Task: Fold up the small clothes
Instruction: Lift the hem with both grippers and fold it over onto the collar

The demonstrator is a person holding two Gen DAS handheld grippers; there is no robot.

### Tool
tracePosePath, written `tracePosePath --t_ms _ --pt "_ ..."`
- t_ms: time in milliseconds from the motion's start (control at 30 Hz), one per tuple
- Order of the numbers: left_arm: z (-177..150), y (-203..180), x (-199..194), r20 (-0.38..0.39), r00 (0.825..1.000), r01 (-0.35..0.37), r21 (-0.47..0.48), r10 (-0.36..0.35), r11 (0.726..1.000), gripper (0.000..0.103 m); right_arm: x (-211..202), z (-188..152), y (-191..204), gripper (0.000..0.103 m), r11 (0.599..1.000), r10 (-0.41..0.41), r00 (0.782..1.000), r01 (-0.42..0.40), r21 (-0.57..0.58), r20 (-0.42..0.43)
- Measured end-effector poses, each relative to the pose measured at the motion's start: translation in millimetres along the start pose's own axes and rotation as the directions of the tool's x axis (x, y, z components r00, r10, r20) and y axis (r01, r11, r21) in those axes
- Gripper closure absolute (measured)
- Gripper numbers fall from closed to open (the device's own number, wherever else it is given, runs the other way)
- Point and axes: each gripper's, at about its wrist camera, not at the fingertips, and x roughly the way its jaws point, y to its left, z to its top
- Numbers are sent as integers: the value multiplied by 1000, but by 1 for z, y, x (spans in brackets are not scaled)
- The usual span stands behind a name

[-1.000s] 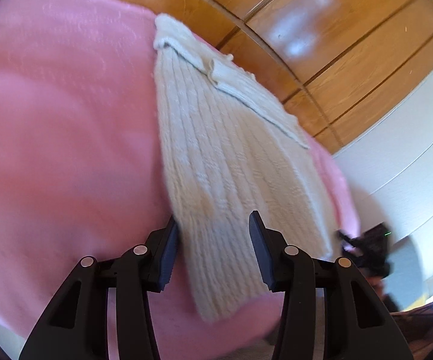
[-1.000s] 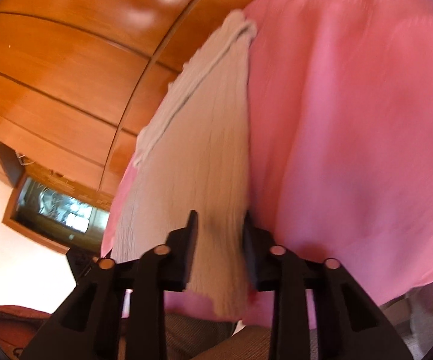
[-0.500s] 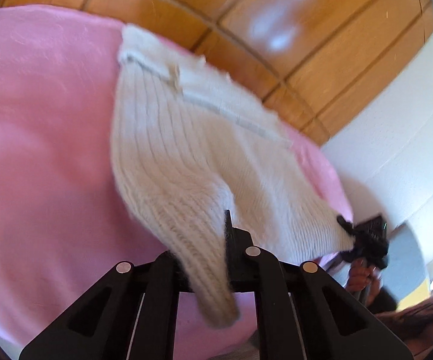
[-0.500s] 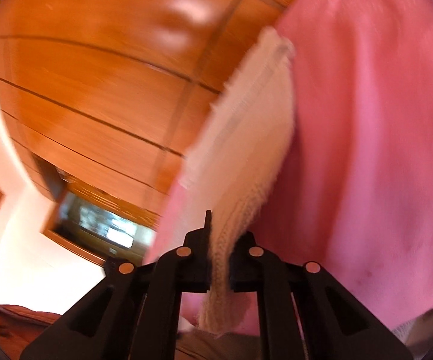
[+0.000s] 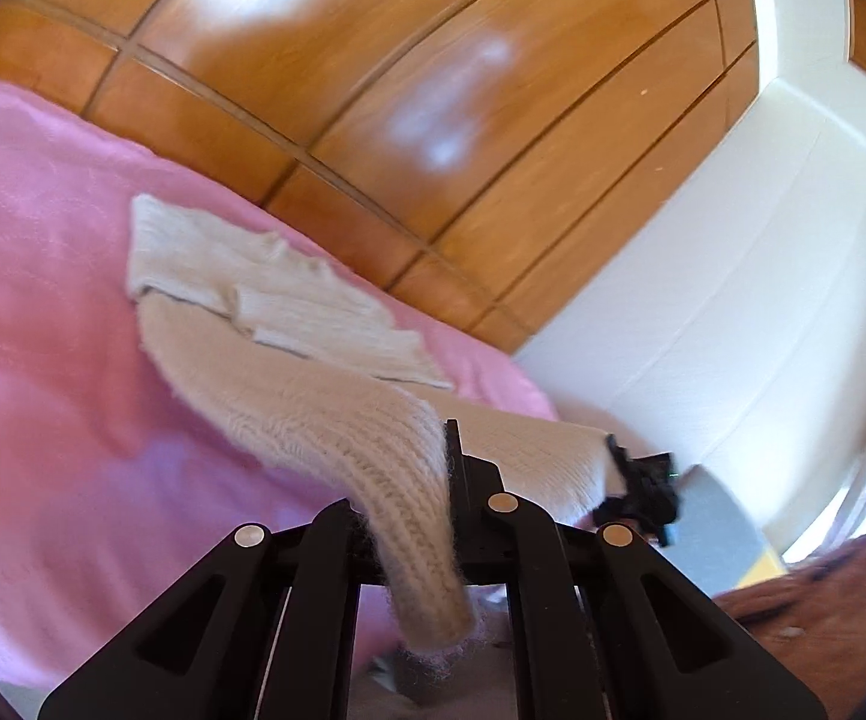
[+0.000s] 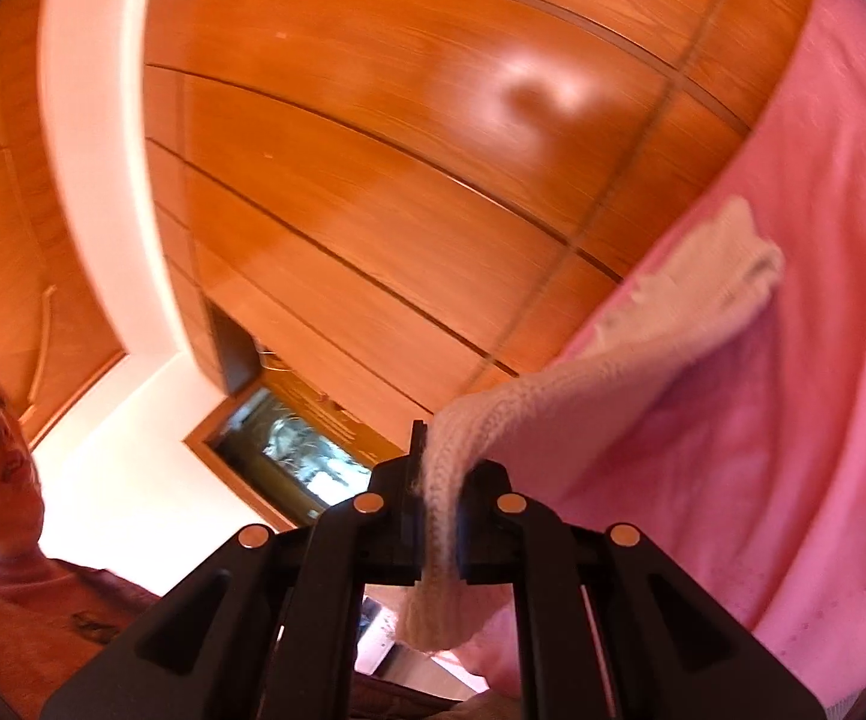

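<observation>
A cream ribbed knit garment lies on a pink blanket. Its near hem is lifted off the blanket at both corners. My left gripper is shut on one hem corner, and the knit hangs down between its fingers. In the left wrist view the right gripper shows at the garment's other corner. My right gripper is shut on that corner, with the knit stretching away to the far end still resting on the blanket.
A glossy wooden panelled wall rises behind the bed. A white wall stands to the right in the left wrist view. A person in a reddish top is at the lower left of the right wrist view.
Both grippers closed on the near hem corners and rose, lifting the hem off the blanket. The views tilted upward toward the wooden wall.
</observation>
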Motion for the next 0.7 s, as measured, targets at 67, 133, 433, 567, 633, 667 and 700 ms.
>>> tracePosePath --t_ms 67,133,433,567,633,667,700 --pt "-2 0 -5 -33 998 42 -63 -44 997 98 -11 -5 8 97 1000 11 1000 -11 -20 -2" --pt "-3 -4 -14 -47 995 82 -87 -87 993 98 -25 -17 13 97 1000 31 999 -31 0 -10" --pt "-4 -29 -38 -57 971 223 -114 -230 968 98 -55 -34 30 96 987 152 988 -153 41 26" --pt "17 -6 -21 -17 973 223 -173 -229 959 98 -26 -5 16 96 989 137 990 -139 53 46" --pt "32 5 -13 2 979 200 -179 -203 963 98 -14 10 12 95 991 119 992 -121 48 45" --pt "39 12 -8 7 980 195 -188 -198 963 98 -3 22 6 95 992 109 993 -112 52 48" --pt "46 18 -1 6 982 187 -196 -189 963 98 4 26 0 95 992 108 993 -111 57 51"
